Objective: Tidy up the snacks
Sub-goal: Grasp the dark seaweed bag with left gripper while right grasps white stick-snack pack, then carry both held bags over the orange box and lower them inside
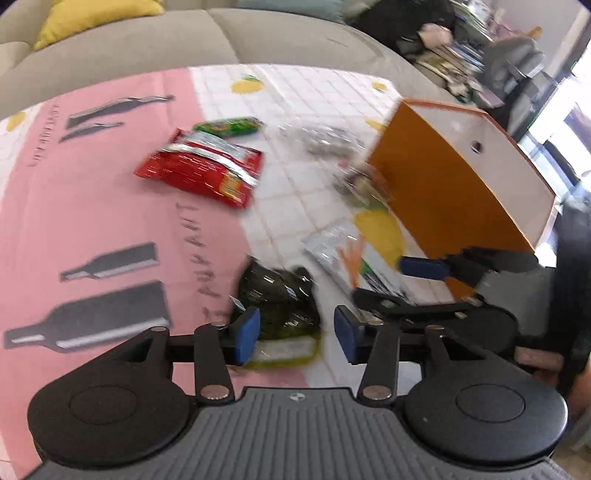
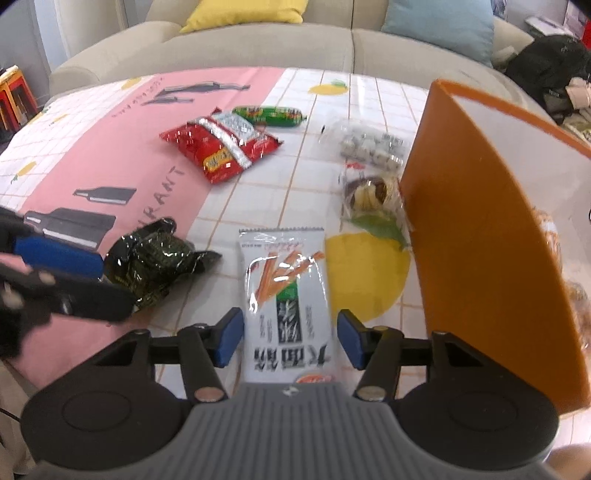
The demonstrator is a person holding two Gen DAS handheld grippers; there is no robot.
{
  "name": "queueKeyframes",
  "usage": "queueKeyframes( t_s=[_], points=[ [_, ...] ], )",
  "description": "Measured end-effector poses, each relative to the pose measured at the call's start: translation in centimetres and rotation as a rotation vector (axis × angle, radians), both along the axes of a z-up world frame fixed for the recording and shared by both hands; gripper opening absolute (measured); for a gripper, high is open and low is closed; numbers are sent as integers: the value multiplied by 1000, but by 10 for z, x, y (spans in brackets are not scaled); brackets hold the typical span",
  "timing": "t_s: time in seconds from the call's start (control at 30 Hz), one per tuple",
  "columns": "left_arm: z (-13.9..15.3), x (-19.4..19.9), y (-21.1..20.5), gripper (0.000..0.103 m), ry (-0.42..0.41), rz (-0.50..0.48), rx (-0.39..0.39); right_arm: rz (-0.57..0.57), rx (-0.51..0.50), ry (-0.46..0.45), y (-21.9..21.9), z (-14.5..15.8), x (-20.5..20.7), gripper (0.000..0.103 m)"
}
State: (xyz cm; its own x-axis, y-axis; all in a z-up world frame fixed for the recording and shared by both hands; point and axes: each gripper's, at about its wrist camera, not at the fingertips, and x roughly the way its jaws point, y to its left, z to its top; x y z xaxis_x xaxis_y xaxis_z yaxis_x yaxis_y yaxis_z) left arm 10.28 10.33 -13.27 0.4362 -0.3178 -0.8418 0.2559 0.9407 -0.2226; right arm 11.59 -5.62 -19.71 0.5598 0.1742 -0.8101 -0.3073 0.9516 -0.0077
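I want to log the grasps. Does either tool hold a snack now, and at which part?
Nothing is held. The left tool is open over the dark packet; the right tool is open astride the white packet, pads apart from it.

Non-task items only. Beige sofa [image 2: 258,51] behind the table, running across the top of both views. Yellow cushion [image 2: 247,13] on its seat, light blue cushion [image 2: 443,26] to the right of it. Tablecloth [image 2: 92,147] over the table: pink panel with dark bottle silhouettes and lettering, flanked by white grid with yellow lemon prints. Dark heap of clothing or bags [image 2: 546,74] at the sofa's right end, details blurred. Red and yellow stools [image 2: 14,96] at far left edge. Bright window area [image 1: 569,122] at right in left wrist view.
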Motion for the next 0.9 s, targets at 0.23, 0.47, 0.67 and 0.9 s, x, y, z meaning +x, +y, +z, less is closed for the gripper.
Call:
queueKeyframes(
  t_s=[0.23,0.47,0.67,0.9],
  points=[
    [-24,24,9,64,4,41,-1,53,-11,-46,7,-4,7,70],
    [-44,28,5,64,34,54,-48,37,-5,-24,6,-16,13,72],
    [-46,23,-6,62,-18,37,-4,31,13,-38,9,-19,15,78],
    [-47,22,-14,44,-44,43,7,21,23,-54,10,-20,13,77]
  ],
)
